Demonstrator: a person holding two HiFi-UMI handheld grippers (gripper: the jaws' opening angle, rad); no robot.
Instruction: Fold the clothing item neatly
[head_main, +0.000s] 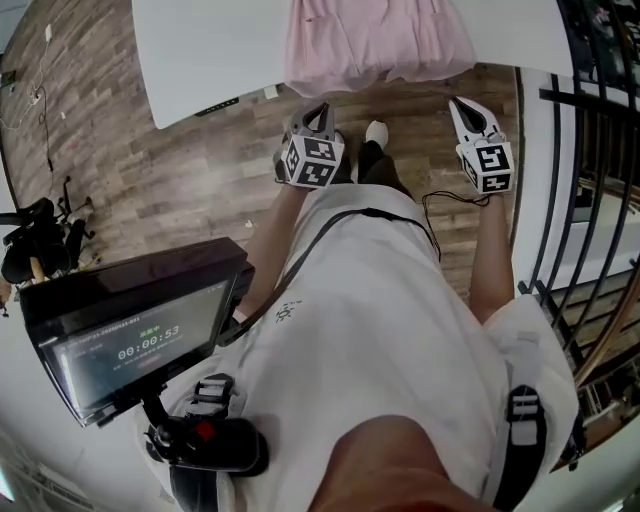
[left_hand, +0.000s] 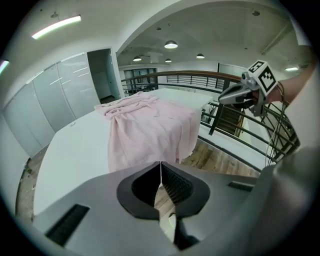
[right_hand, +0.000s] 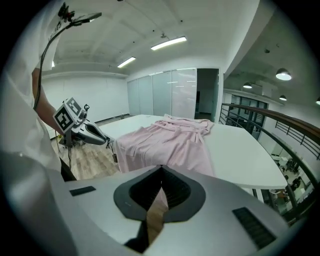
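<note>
A pale pink garment (head_main: 375, 40) lies spread on the white table (head_main: 210, 50), its near hem hanging over the table's front edge. In the left gripper view the garment (left_hand: 147, 127) drapes ahead of the jaws; in the right gripper view it (right_hand: 170, 142) lies just beyond them. My left gripper (head_main: 318, 112) hovers over the wood floor just short of the hem's left part, jaws shut and empty. My right gripper (head_main: 462, 108) hangs near the hem's right corner, also shut with nothing in it. Neither touches the cloth.
Wood floor (head_main: 180, 170) lies between me and the table. A black metal railing (head_main: 590, 180) runs along the right. A monitor with a timer (head_main: 130, 330) sits on a stand at my lower left. Cables and dark gear (head_main: 35, 245) lie at the far left.
</note>
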